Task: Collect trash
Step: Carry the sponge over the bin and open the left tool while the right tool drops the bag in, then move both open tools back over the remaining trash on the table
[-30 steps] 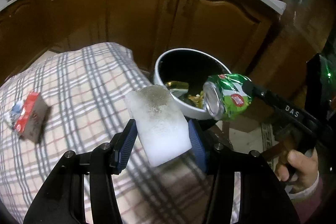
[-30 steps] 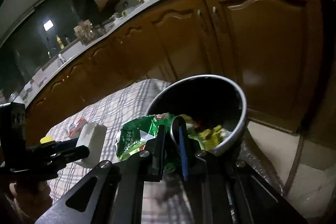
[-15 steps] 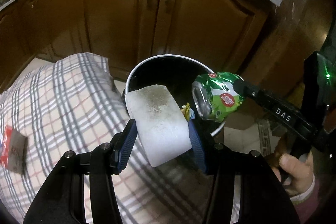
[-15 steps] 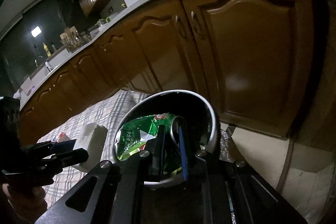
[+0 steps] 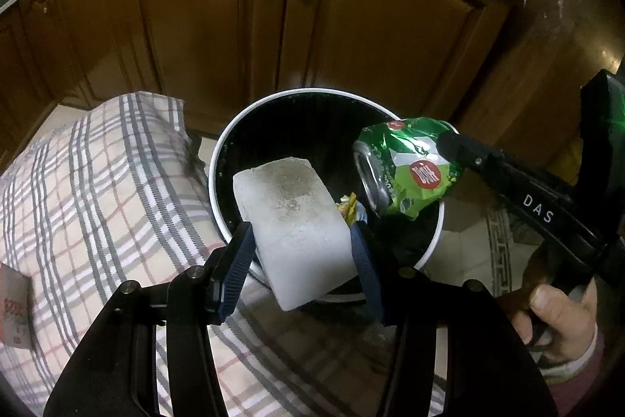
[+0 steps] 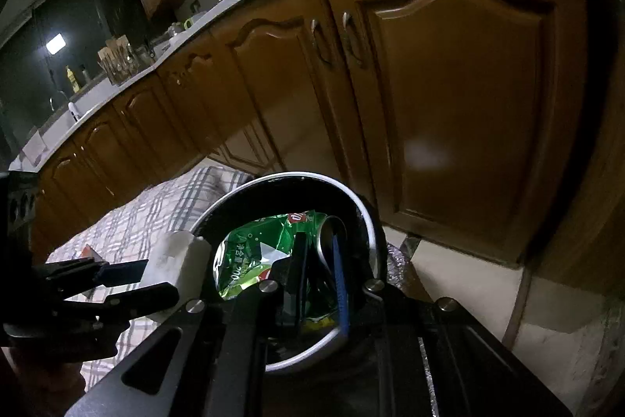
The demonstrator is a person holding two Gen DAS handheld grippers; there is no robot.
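Both your hands have carried their loads in over the round black bin with the white rim (image 5: 218,159); a second ago it sat further off and the checked cloth on the desk (image 5: 97,182) filled more of the left wrist view. Now the bin mouth sits right under both items.

Your left gripper (image 5: 300,272) has its blue-padded jaws clenched on the white foam-like block with a grey speckled top (image 5: 289,217); the block's far end hangs over the near rim. Your right gripper (image 6: 318,272) has its jaws pinched nearly closed on the crushed green drink can with a red round logo (image 5: 410,170), and the can hovers above the bin's right half, open end towards the block.

So both pieces look ready to drop; a release from here should land them inside. The block may clip the near rim, so judge that before you let go.

Hard to read:
- bin contents: only some yellow scraps (image 5: 349,206) show between block and can; the rest is black.
- a small red and white carton (image 5: 13,307) on the cloth is cut off at the left edge, and looks like trash left to collect.
- how much can the right jaws cover can't be told; they hide that part.
- your right hand (image 5: 558,319) shows only partly, low right.
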